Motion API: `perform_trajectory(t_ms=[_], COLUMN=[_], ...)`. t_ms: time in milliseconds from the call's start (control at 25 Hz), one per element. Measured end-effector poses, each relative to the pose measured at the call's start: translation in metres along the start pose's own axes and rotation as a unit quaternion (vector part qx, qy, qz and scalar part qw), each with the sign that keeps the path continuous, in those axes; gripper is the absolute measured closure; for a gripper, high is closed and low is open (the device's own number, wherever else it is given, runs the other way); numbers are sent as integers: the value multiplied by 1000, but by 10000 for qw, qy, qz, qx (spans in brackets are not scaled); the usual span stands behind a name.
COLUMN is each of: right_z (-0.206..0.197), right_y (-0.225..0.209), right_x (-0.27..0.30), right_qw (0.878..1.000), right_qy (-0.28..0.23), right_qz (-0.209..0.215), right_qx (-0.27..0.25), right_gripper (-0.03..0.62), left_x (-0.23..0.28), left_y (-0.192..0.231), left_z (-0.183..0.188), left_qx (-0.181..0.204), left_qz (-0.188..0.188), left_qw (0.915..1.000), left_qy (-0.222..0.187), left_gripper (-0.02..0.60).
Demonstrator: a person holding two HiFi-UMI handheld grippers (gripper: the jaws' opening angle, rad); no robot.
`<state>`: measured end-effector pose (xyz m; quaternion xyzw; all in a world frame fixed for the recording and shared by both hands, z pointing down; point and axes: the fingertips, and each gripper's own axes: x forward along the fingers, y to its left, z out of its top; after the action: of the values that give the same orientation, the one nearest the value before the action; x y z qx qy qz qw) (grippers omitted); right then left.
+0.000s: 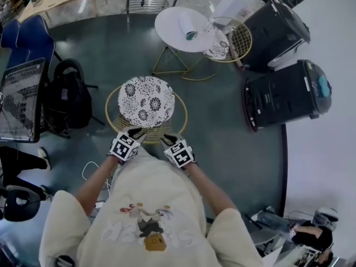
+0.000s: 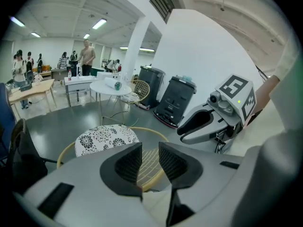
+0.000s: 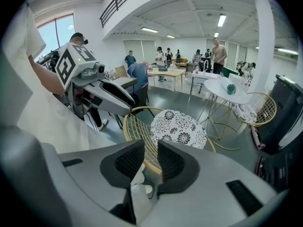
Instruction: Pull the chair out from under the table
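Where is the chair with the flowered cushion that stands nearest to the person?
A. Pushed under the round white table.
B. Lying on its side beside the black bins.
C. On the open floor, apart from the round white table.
C: in the head view the chair stands upright on the dark floor, with a strip of bare floor between it and the round white table.

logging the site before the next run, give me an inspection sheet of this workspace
surface: dark grey floor
job's things: wire chair with floral cushion stands apart from the round white table
clutter: black backpack, black bin
grippers: left claw and right claw open at the chair's back rim, not clamped
cables: white cable loose on the floor
surroundings: second wire chair beside the table; people at far desks
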<state>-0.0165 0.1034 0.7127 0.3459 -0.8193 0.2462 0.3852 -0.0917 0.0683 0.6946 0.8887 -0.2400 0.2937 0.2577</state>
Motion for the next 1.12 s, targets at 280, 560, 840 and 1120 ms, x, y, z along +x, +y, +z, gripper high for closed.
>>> perform_trajectory(t_ms=[280,560,840,1120], right_z=[-22,-14,22,68], right_y=[-6,6,9,24], right_x=[-20,-37,-79,-124], right_qw=[9997,9977,9911,9731], right_qy=[-242,-664,-1319,-2253], right_qz=[-56,154,13,100], right_qx=[-42,-54,148,469], right_gripper=[517,519,573,576], left_x=[14,0,-25,-61], left_y=[-50,-73,-97,-121], left_z=[1,10,53,89], left_qx=[735,1168,992,902], left_qz=[30,192,144,196], left_qw=[9972,9929,9941,9905], left_qy=[104,109,-412,-1020], left_gripper=[472,472,483,574])
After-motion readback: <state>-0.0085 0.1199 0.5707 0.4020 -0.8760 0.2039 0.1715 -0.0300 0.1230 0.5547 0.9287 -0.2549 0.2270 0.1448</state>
